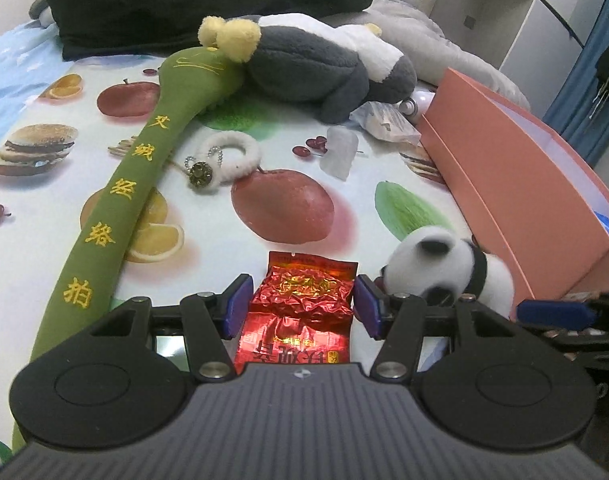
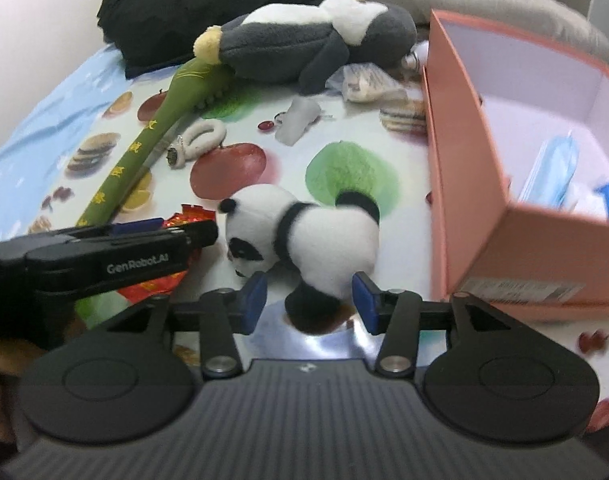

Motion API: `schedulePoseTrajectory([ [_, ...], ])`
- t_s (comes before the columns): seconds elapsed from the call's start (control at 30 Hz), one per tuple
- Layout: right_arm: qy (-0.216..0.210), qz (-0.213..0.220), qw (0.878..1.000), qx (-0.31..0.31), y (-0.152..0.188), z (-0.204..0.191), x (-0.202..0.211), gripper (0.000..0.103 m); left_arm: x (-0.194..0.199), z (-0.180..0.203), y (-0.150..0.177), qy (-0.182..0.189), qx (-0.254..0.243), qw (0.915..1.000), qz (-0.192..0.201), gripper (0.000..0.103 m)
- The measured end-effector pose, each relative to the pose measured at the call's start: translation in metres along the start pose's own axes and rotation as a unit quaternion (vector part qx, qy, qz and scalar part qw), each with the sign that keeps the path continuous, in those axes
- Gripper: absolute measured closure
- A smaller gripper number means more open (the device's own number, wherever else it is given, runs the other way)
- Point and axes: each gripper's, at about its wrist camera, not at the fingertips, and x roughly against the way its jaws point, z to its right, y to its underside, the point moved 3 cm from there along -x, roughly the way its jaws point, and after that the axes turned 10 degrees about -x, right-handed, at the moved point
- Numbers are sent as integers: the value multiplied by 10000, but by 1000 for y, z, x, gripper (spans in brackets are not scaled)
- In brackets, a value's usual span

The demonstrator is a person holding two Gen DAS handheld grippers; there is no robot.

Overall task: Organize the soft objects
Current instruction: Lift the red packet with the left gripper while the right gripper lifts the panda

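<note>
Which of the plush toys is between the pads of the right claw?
The small panda plush: its black hind leg stands between the open pads of the right claw. The grey penguin plush lies far behind.

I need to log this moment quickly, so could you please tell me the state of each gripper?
Left gripper: open, either side of the red foil packet, not squeezing it.
Right gripper: open, around the toy panda's rear leg, nothing held.

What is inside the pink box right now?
The pink box holds a blue face mask and something blue and white at its near corner; the near wall hides the rest of the floor.
</note>
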Motion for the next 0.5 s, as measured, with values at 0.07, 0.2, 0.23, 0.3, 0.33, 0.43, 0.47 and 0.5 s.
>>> schedulePoseTrajectory([
  [0.07,-5,42,9996,286,-4,-3,4,52,0,-2,0,14,39,10000,14,41],
  [0.2,94,117,9969,775,-14,-7,4,52,0,-6,0,37,104,9999,39,42],
  [0.23,136,144,9961,860,-17,-7,3,52,0,-7,0,43,112,9999,49,42],
  [0.3,115,152,9940,1073,-22,-10,0,52,1,-8,1,41,123,9999,57,42],
  [0.33,110,125,9927,1198,-25,-13,-4,52,1,-8,1,42,122,9999,56,42],
  [0.43,164,31,9877,1552,-29,-19,-16,52,1,-9,1,50,128,9999,63,41],
  [0.47,209,3,9857,1670,-31,-22,-20,52,1,-9,2,55,136,9999,69,41],
  [0.5,232,5,9835,1792,-31,-24,-22,52,2,-10,2,59,145,9999,73,41],
])
